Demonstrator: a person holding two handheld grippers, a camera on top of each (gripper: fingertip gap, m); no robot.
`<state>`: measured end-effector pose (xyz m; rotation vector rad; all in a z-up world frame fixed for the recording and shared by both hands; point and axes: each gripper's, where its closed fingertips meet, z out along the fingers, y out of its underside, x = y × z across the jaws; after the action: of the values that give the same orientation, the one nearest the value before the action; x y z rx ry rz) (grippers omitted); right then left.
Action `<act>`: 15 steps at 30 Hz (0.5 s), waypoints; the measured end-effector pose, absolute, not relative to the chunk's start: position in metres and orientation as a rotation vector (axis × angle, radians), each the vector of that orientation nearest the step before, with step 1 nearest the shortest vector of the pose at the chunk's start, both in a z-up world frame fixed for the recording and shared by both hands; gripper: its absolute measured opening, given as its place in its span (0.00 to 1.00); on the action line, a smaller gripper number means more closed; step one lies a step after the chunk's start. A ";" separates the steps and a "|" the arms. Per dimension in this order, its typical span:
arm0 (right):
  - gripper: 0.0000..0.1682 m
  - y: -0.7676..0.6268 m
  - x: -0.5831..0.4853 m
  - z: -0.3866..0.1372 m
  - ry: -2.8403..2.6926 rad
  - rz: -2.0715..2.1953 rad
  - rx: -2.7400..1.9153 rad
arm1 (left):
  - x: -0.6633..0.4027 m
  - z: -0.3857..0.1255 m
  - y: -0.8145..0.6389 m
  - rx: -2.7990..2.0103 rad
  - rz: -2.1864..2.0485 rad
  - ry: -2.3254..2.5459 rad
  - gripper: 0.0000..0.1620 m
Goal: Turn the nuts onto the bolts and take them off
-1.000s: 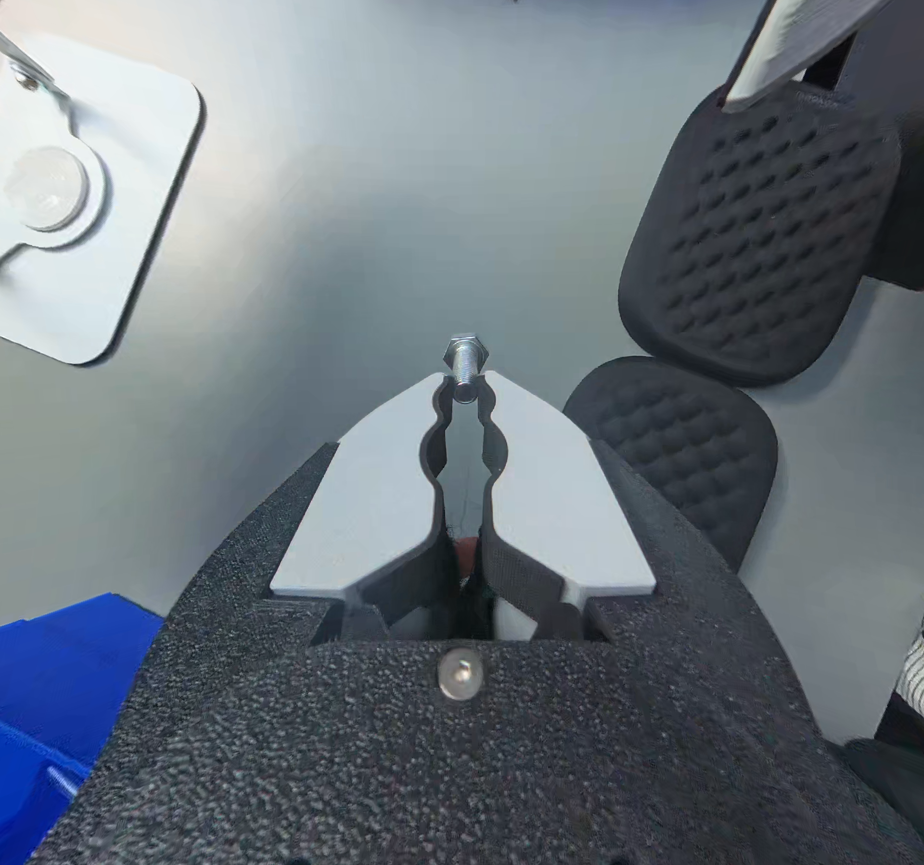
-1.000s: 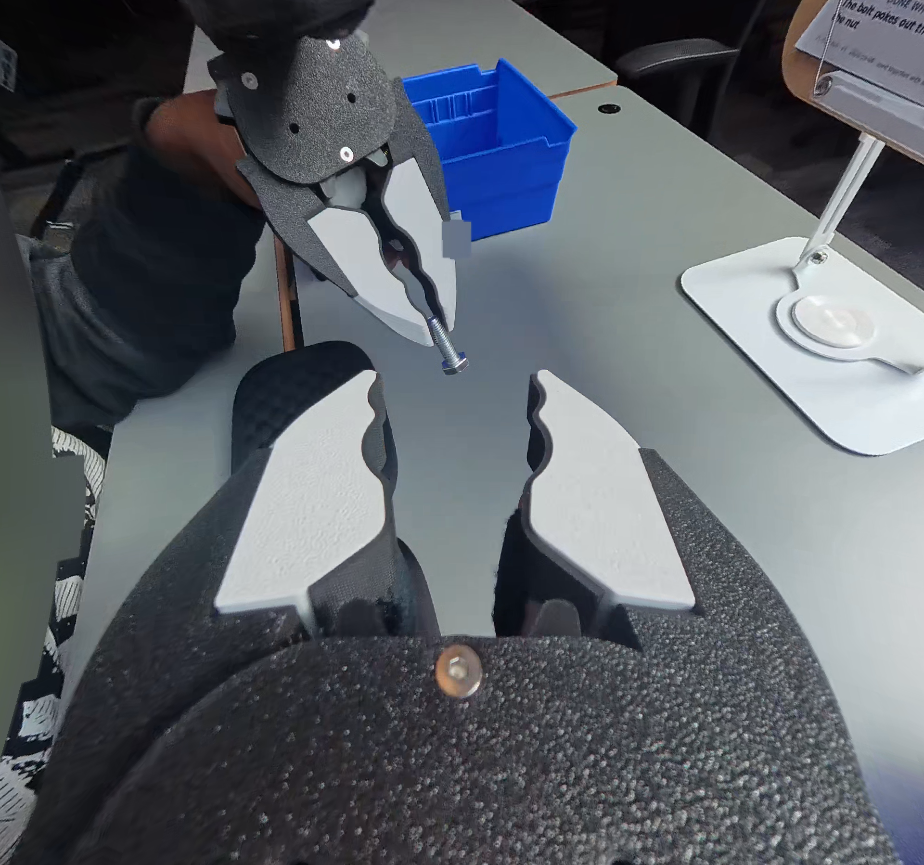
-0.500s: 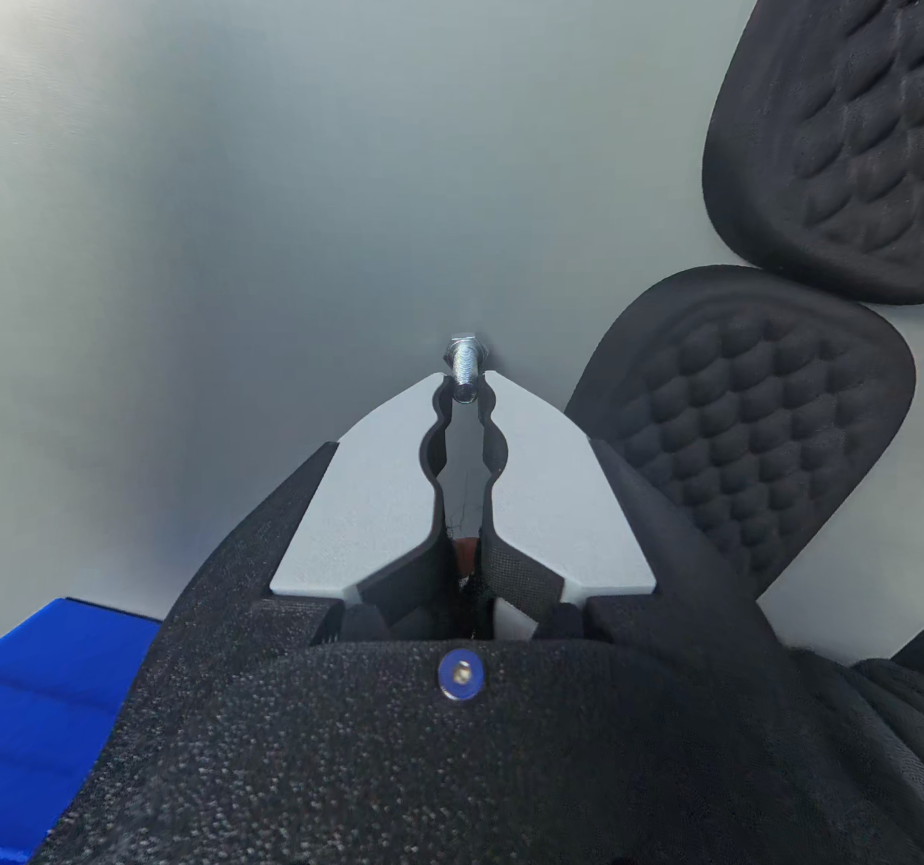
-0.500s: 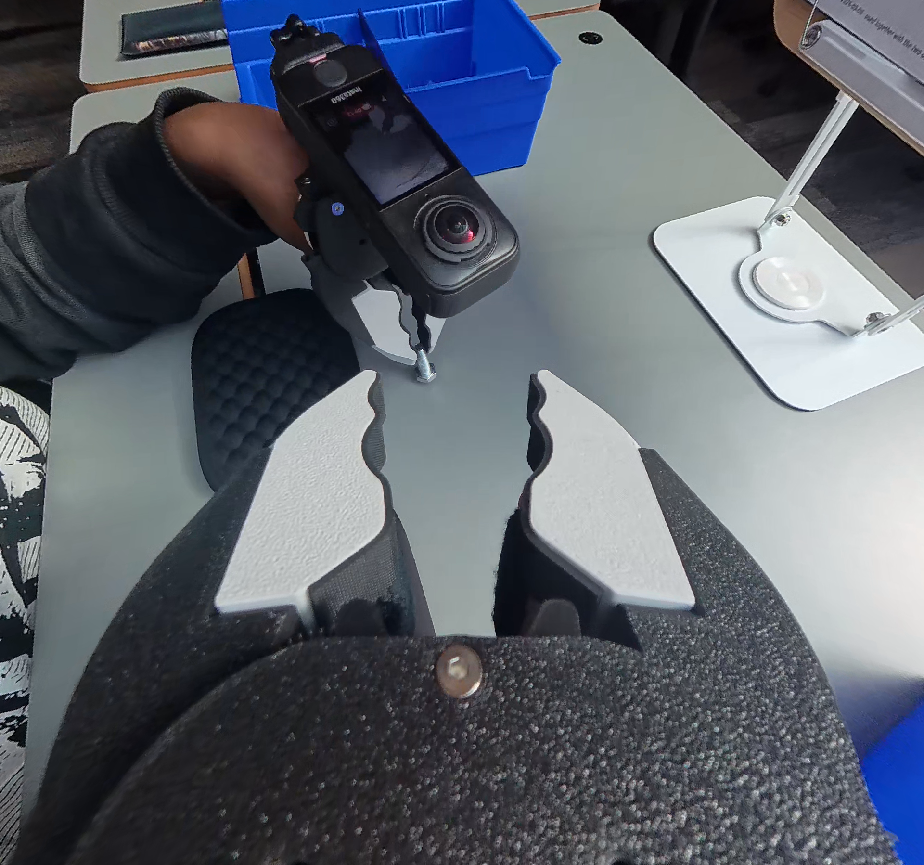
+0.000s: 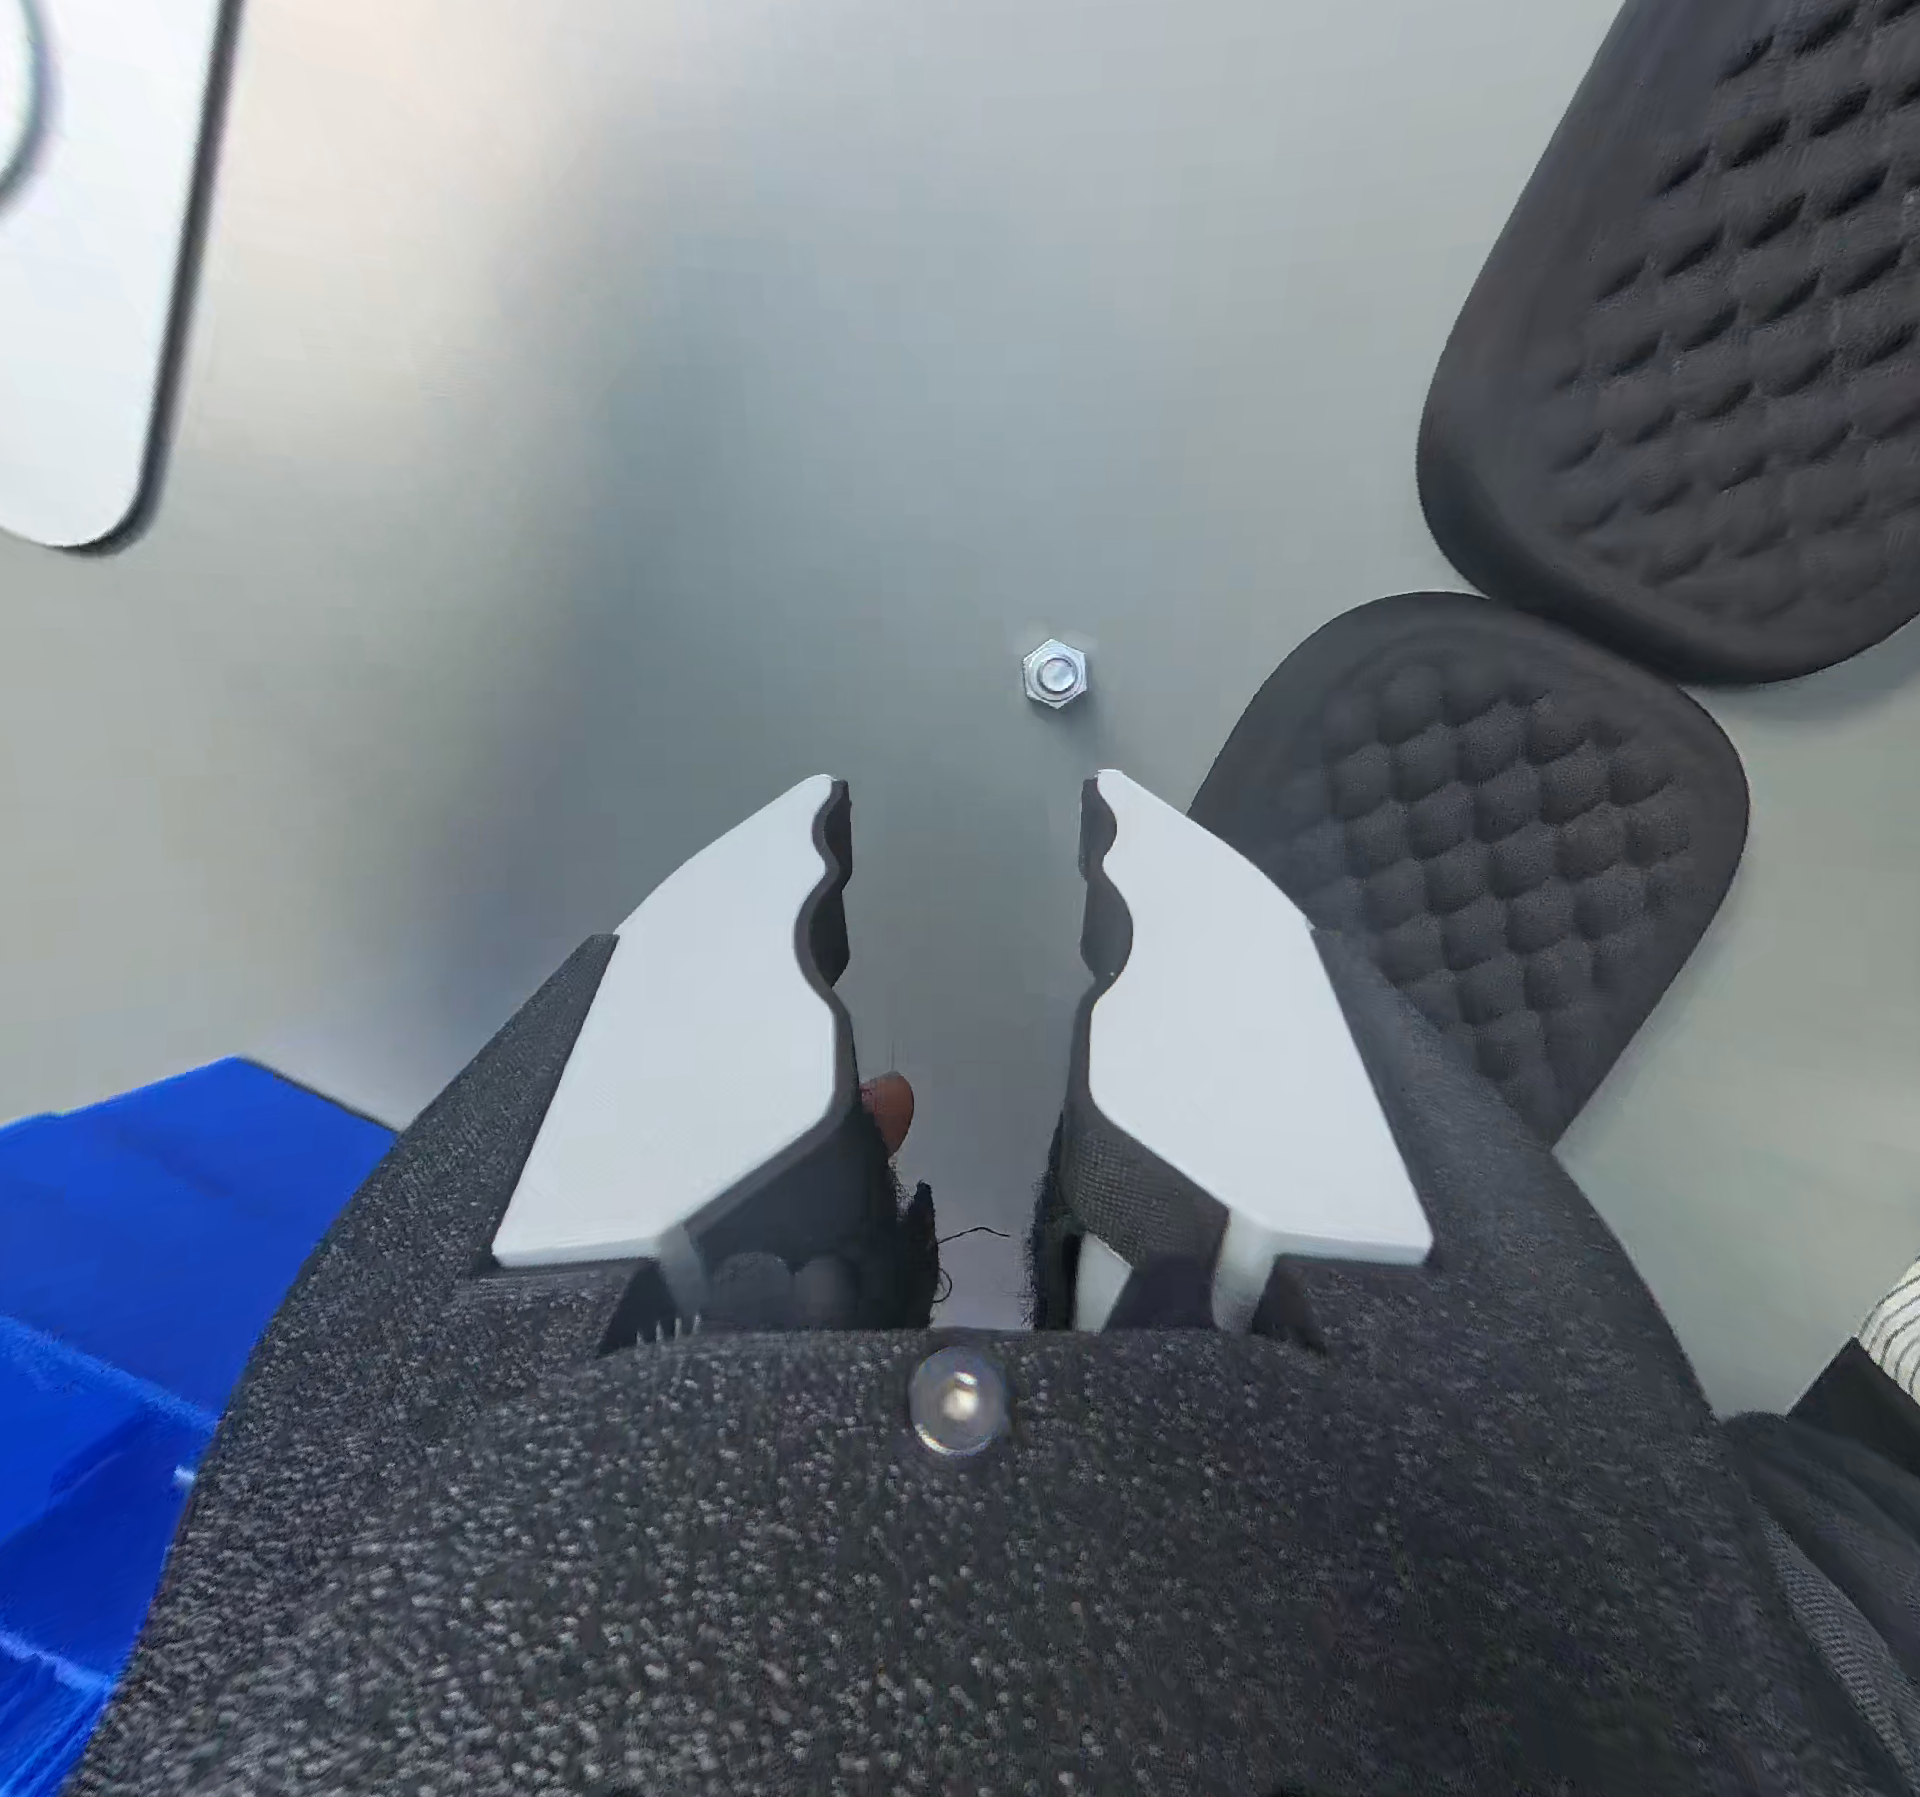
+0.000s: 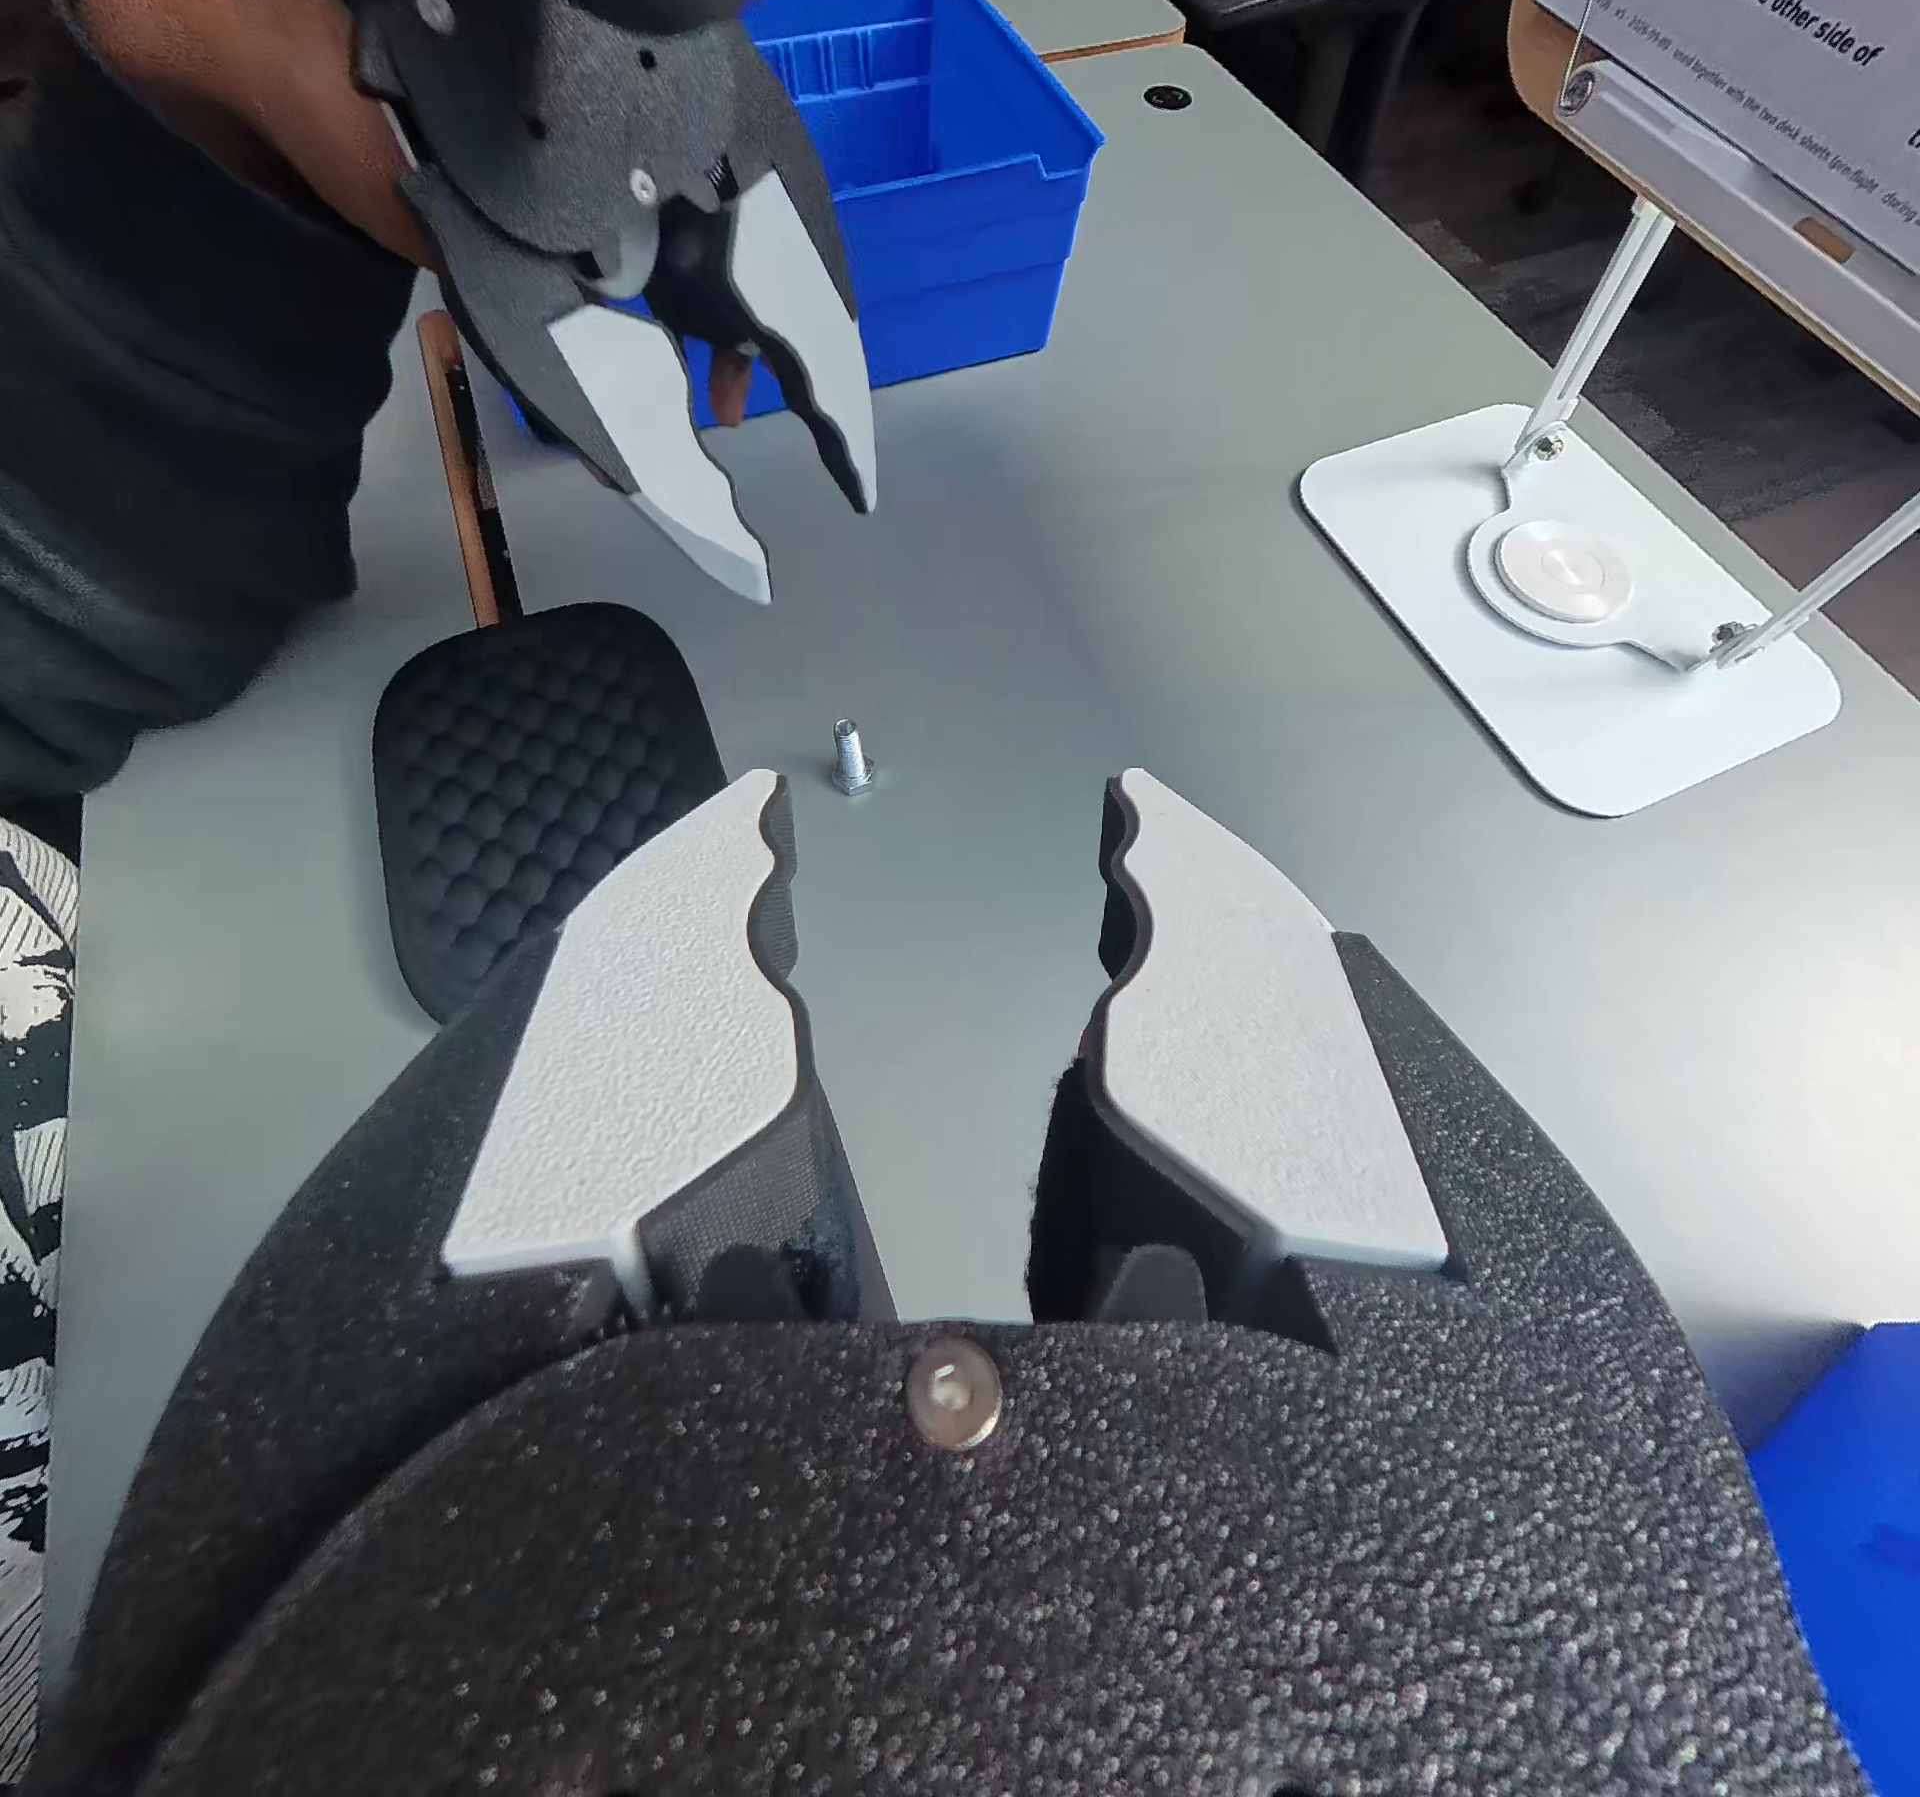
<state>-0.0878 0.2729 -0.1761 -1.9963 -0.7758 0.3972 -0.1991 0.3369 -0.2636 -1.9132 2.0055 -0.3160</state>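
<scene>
A small silver bolt (image 6: 852,757) stands upright on its hexagonal head on the grey table (image 6: 1195,916), threaded end up. In the left wrist view the bolt (image 5: 1054,675) is seen end-on from above, so only the hex head and the round tip show; whether a nut sits on it cannot be told.

The left gripper (image 5: 964,791) hangs above the bolt with its jaws spread wide and nothing between them; from the right wrist view the left gripper (image 6: 816,542) is clearly raised off the table, beyond the bolt, held in a person's hand (image 6: 239,85). The right gripper (image 6: 945,781) is likewise wide open and holds nothing; the bolt lies just ahead of its left fingertip (image 6: 764,791), apart from it.

A black dimpled pad (image 6: 540,791) lies on the table just left of the bolt. Behind the bolt, further up the table, stands a blue bin (image 6: 935,220). Well to the right of the bolt sits a white stand base (image 6: 1621,708) carrying a tilted board with a printed sheet.
</scene>
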 end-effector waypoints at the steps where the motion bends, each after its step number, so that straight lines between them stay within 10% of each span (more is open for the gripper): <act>1: 0.33 0.273 -0.087 -0.175 -0.772 0.394 -1.993 | -0.209 -0.246 0.344 -1.910 -0.335 1.920 0.27; 7: 0.33 0.273 -0.086 -0.174 -0.771 0.394 -1.988 | -0.335 -0.185 0.410 -2.041 -0.239 1.327 0.25; 15: 0.33 0.275 -0.086 -0.173 -0.759 0.383 -1.982 | -0.445 -0.246 0.459 -2.387 -0.369 0.924 0.24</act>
<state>-0.0862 0.2753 -0.1733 -1.9823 -0.7587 0.3829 -0.4454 0.4595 -0.2460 -2.3874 0.9243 -0.3688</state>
